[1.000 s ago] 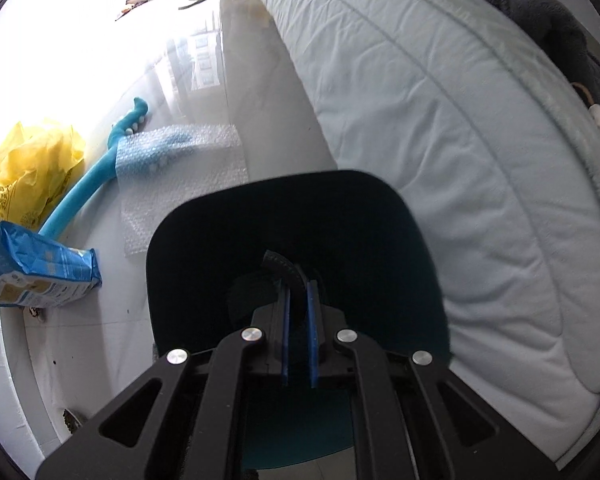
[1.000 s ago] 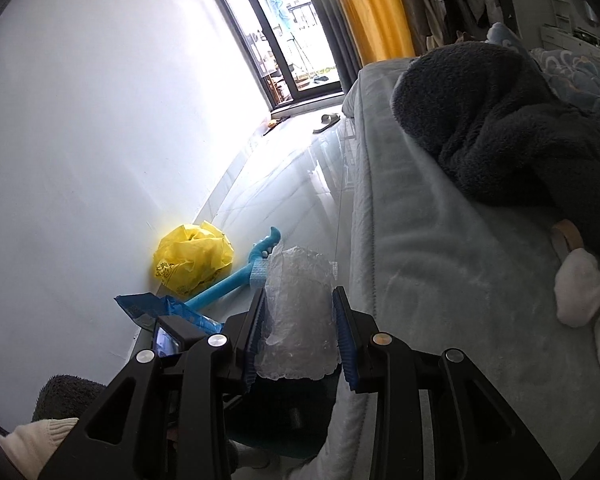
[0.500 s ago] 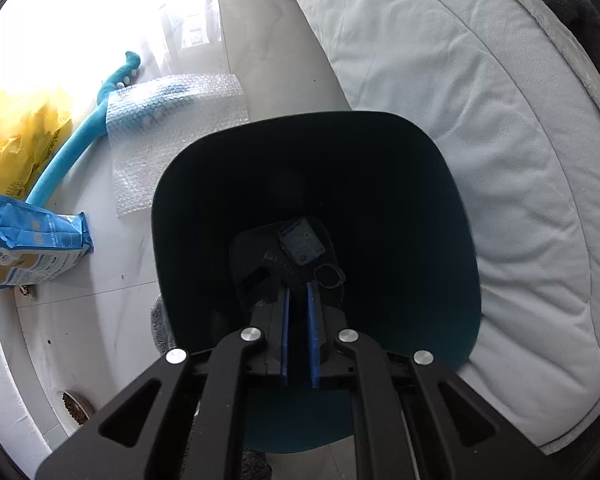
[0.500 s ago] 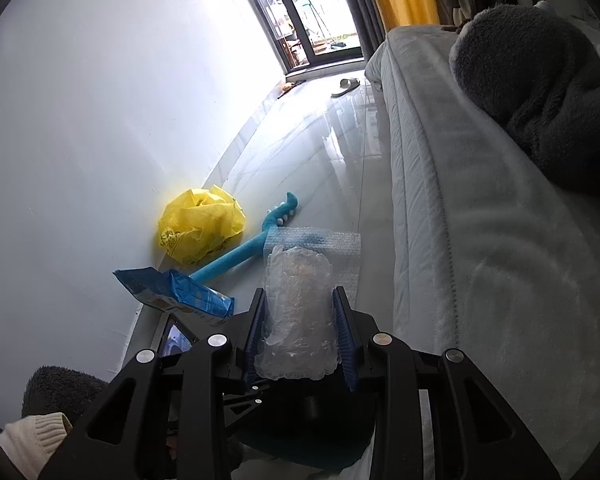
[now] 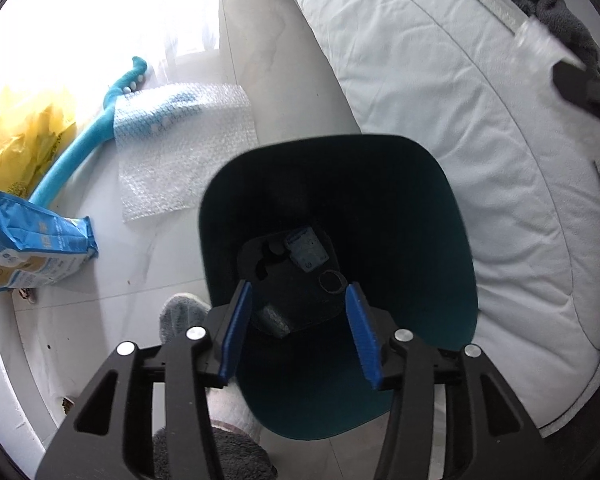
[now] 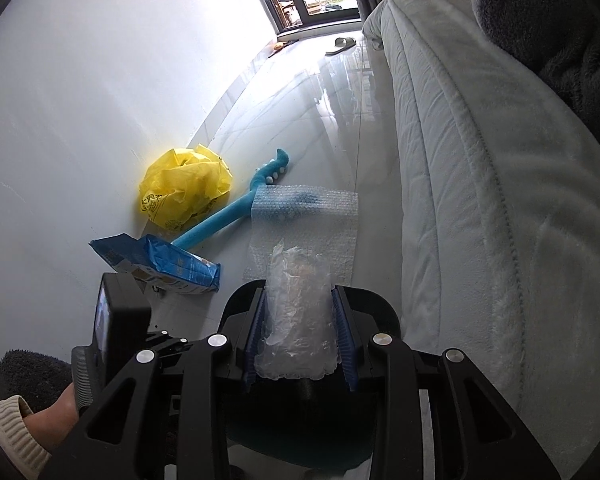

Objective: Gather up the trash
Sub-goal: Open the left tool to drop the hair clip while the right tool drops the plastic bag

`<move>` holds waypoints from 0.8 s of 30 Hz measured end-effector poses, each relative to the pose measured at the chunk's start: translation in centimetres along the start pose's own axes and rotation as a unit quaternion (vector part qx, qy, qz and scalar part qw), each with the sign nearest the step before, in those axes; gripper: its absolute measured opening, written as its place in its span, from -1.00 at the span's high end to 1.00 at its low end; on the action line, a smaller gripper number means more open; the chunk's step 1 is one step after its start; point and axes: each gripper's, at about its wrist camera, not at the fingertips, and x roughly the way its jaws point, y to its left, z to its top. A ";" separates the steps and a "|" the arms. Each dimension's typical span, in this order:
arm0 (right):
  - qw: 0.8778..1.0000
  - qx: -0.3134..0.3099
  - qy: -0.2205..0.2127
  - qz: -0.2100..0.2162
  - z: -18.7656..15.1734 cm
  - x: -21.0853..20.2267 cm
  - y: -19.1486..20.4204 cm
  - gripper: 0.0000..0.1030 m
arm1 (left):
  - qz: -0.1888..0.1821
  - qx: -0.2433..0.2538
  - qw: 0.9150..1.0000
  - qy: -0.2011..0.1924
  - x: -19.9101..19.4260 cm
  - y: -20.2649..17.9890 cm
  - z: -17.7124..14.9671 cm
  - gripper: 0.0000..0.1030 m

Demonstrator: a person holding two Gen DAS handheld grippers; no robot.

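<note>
Left wrist view: my left gripper [image 5: 298, 328] hangs over the dark teal bin [image 5: 440, 208], its jaws just sprung apart with nothing between them; black scraps lie on the bin's floor. My right gripper [image 6: 300, 336] stays clenched on a clear crumpled plastic bag [image 6: 296, 312], poised over that bin's rim. On the pale tiled floor [image 6: 300, 120] beyond lie a bubble wrap sheet [image 6: 306, 216], a blue snack packet [image 6: 160, 264], a yellow plastic bag [image 6: 184, 192] and a turquoise foam stick [image 6: 228, 216] against the wall. The bed [image 6: 480, 200] hems the right side; open floor runs ahead.
</note>
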 end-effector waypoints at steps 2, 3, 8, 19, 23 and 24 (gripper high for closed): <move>1.000 0.003 0.012 0.003 -0.2 0.9 0.1 0.35 | -0.001 -0.004 1.000 -0.013 -0.6 0.6 0.1 -0.10; 1.000 0.004 0.016 0.003 -0.3 1.3 0.2 0.35 | 0.000 -0.008 1.000 -0.021 -1.0 0.8 0.2 -0.16; 0.999 0.010 0.041 0.000 -0.7 3.6 0.5 0.35 | -0.001 -0.022 0.998 -0.056 -2.6 2.4 0.7 -0.29; 0.995 0.012 0.098 -0.024 -2.1 8.4 0.3 0.35 | 0.002 -0.038 0.988 -0.152 -7.2 4.7 1.6 -0.35; 0.992 -0.001 0.121 -0.033 -2.9 9.9 0.6 0.35 | -0.003 -0.033 0.981 -0.189 -9.1 4.2 2.0 -0.35; 0.991 -0.004 0.126 -0.036 -3.1 10.2 0.7 0.35 | -0.007 -0.034 0.980 -0.196 -9.5 4.1 2.1 -0.35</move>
